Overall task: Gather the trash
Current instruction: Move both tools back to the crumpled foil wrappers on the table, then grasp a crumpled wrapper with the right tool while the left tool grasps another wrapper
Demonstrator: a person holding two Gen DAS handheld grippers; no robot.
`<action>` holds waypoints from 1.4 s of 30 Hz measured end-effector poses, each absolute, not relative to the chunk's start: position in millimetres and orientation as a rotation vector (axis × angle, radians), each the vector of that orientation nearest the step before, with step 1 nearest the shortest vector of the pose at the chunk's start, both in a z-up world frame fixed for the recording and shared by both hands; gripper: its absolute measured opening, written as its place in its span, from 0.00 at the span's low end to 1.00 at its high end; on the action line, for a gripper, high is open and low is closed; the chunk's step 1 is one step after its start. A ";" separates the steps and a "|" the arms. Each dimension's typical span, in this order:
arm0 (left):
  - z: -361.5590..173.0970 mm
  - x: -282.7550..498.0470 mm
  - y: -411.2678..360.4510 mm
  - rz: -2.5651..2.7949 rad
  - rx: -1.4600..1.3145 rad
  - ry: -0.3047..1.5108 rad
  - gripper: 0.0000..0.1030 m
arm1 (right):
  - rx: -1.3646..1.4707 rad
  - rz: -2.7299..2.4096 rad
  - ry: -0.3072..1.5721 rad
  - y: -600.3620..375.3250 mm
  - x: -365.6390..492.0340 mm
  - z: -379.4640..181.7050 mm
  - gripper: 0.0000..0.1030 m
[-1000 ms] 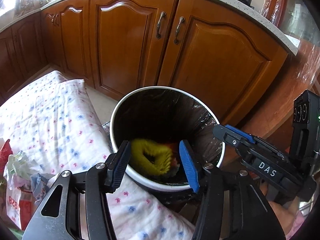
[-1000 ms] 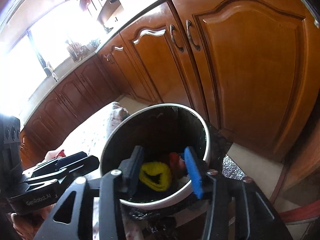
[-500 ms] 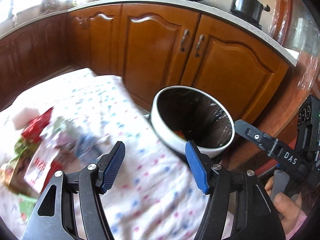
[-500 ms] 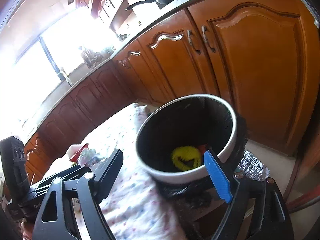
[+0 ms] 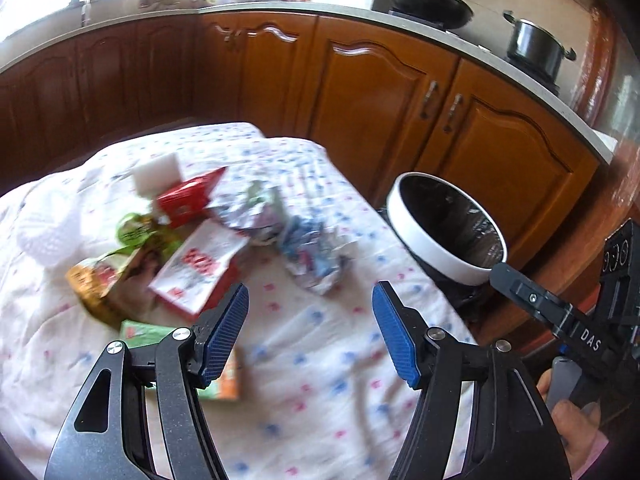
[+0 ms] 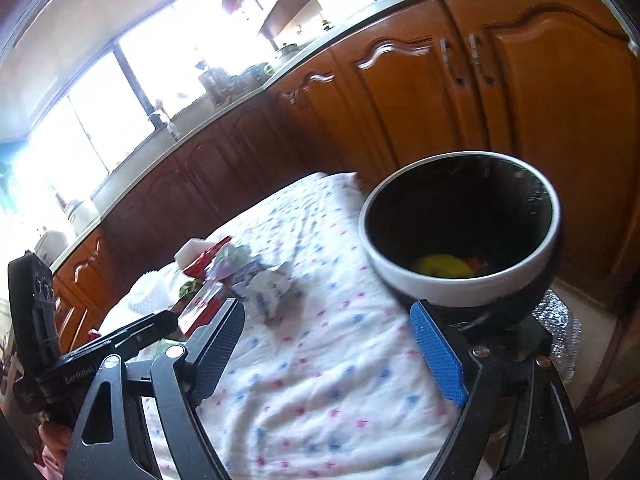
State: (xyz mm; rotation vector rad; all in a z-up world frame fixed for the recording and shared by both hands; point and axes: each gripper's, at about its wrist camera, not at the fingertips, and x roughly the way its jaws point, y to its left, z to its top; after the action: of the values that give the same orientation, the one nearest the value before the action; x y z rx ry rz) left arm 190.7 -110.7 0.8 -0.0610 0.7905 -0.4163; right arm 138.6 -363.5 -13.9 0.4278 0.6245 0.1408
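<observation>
Black left gripper (image 5: 310,334) and right gripper (image 6: 332,344), blue ribbed jaws, silver screws.

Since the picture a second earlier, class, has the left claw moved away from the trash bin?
Yes. The left claw hovered at the trash bin rim; now it is over the patterned cloth, the bin off to its right.

One bin (image 5: 440,256) stands at the right edge of one spotted cloth (image 5: 320,380). On the cloth toward its left edge lie about eight pieces of trash: one white block (image 5: 154,172), one red box (image 5: 188,200), one green wrapper (image 5: 134,230), one orange packet (image 5: 100,284), one red-and-white carton (image 5: 198,270), two crumpled wrappers (image 5: 256,214) (image 5: 316,258), and one green-orange carton (image 5: 226,382). Blur makes the count uncertain. In the bin, one yellow thing (image 6: 442,266) and one red scrap (image 6: 474,262). Two grippers (image 5: 310,330) (image 6: 326,350).
</observation>
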 end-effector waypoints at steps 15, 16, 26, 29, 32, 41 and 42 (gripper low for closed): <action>-3.8 205.1 -62.7 -0.346 -0.113 0.794 0.64 | 0.366 0.227 0.654 -316.5 169.1 -13.0 0.84; -4.3 207.4 -62.0 -0.345 -0.115 0.797 0.64 | 0.363 0.232 0.658 -314.3 173.7 -13.8 0.83; -5.8 245.2 -75.6 -0.368 -0.084 0.813 0.63 | 0.388 0.264 0.761 -304.8 227.4 -35.9 0.53; -6.7 258.8 -83.9 -0.375 -0.059 0.820 0.63 | 0.402 0.283 0.800 -302.3 240.6 -44.0 0.46; -8.7 274.0 -95.5 -0.383 -0.023 0.833 0.59 | 0.428 0.312 0.840 -300.7 253.2 -56.2 0.23; -32.0 303.2 -123.0 -0.401 0.063 0.917 0.16 | 0.461 0.294 0.806 -322.1 234.7 -52.8 0.14; -34.4 304.4 -126.0 -0.410 0.071 0.928 0.08 | 0.461 0.288 0.798 -324.9 231.1 -50.7 0.14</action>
State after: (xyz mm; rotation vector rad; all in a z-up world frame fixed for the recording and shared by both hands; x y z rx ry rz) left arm 304.4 -126.0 -34.4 0.0706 0.9276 -0.4101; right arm 231.1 -324.9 -50.7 0.4613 0.7982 0.2883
